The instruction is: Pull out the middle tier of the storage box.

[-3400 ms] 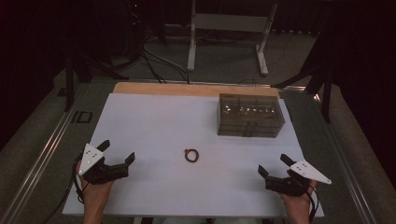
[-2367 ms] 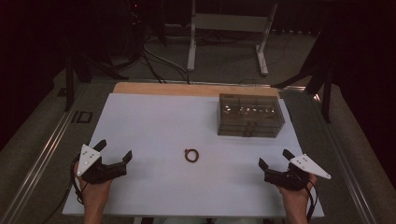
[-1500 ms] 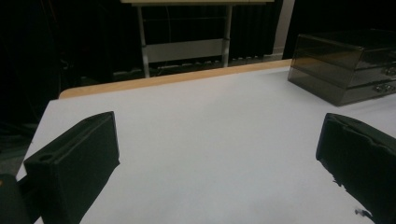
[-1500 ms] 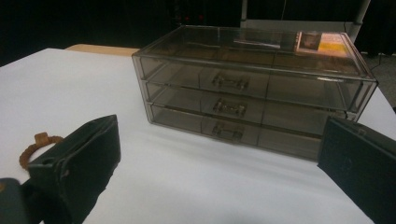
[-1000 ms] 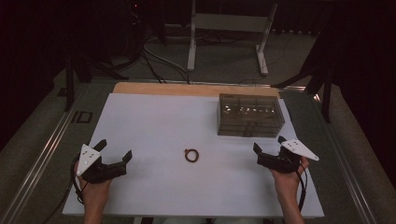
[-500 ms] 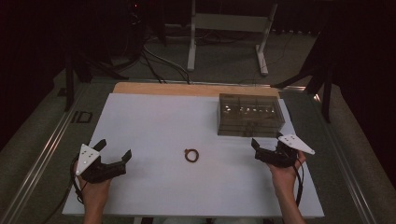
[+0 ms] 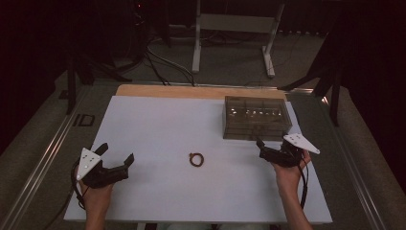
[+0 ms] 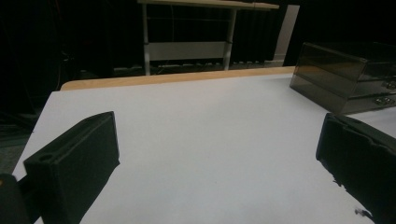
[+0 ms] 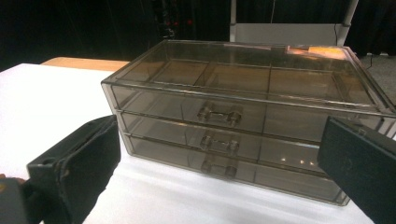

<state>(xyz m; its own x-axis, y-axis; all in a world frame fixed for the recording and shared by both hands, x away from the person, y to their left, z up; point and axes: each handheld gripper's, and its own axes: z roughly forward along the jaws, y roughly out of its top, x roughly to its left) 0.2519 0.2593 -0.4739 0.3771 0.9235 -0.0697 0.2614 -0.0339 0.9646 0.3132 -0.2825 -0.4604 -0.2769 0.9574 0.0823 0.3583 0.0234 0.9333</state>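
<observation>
The left gripper (image 7: 116,161) sat near the worktop's (image 7: 163,124) near left corner, jaws wide apart and holding nothing. The right gripper (image 7: 261,149) was just in front of the drawer box (image 7: 256,116), which stood toward the far right corner; its jaws gaped wide and empty, facing three drawers with handles (image 9: 219,115). A small ring (image 7: 196,159) lay near the middle, toward the near edge.

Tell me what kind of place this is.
Probably a lab or studio set up for recording: a white table in a dark room, cables on the floor, a hand-held gripper facing a clear drawer box.
</observation>
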